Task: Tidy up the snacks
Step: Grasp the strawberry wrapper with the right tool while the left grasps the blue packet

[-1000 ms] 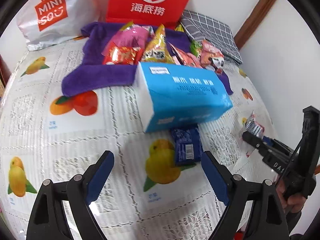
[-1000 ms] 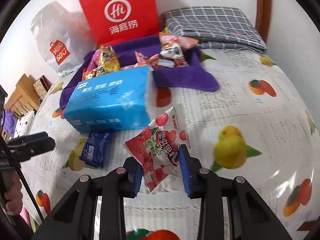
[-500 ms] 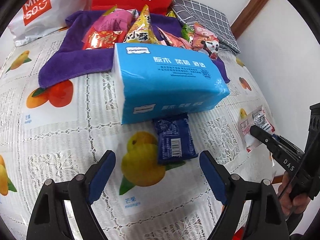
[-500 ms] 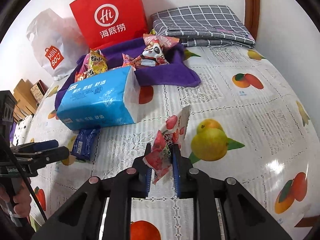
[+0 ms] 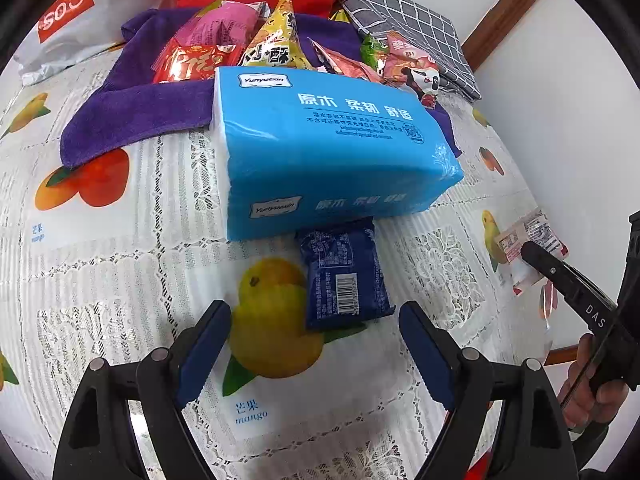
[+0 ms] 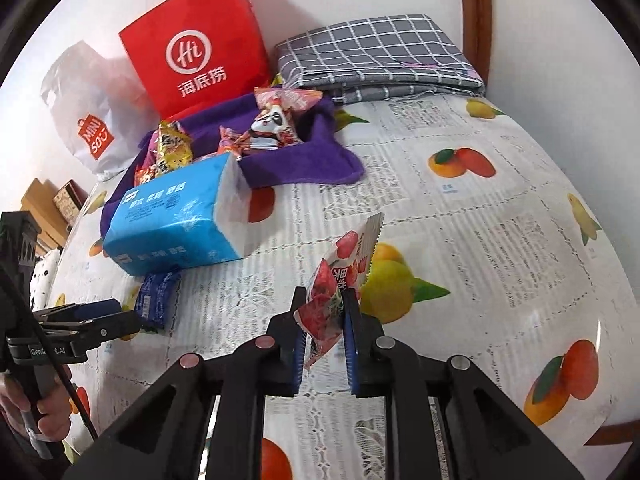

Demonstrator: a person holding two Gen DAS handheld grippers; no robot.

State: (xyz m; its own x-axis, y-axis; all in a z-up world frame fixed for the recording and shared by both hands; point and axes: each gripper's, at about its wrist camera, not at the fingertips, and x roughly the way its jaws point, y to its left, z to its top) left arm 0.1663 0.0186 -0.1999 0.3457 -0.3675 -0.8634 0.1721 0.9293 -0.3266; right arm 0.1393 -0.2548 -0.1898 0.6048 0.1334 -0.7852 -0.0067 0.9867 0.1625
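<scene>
A dark blue snack packet [image 5: 344,276] lies flat on the fruit-print tablecloth, against the front of a blue tissue pack [image 5: 332,148]. My left gripper [image 5: 314,316] is open, its fingers on either side of the packet's near end and not touching it. My right gripper [image 6: 325,300] is shut on a red strawberry snack packet [image 6: 344,256], which stands up crumpled between the pads, above the cloth. Behind the tissue pack, a purple towel [image 6: 304,164] holds several snack bags [image 5: 276,40]. From the left wrist, the right gripper [image 5: 560,272] and its packet [image 5: 528,236] show at the right.
A red paper bag [image 6: 192,56] and a white plastic bag [image 6: 88,120] stand against the back wall. A folded grey checked cloth [image 6: 380,52] lies at the back right. The wall runs close along the table's right side. Bare tablecloth [image 6: 480,220] stretches right of the right gripper.
My right gripper closed on the strawberry packet, which now stands pinched and crumpled instead of lying flat. My left gripper moved in closer over the dark blue packet, still open.
</scene>
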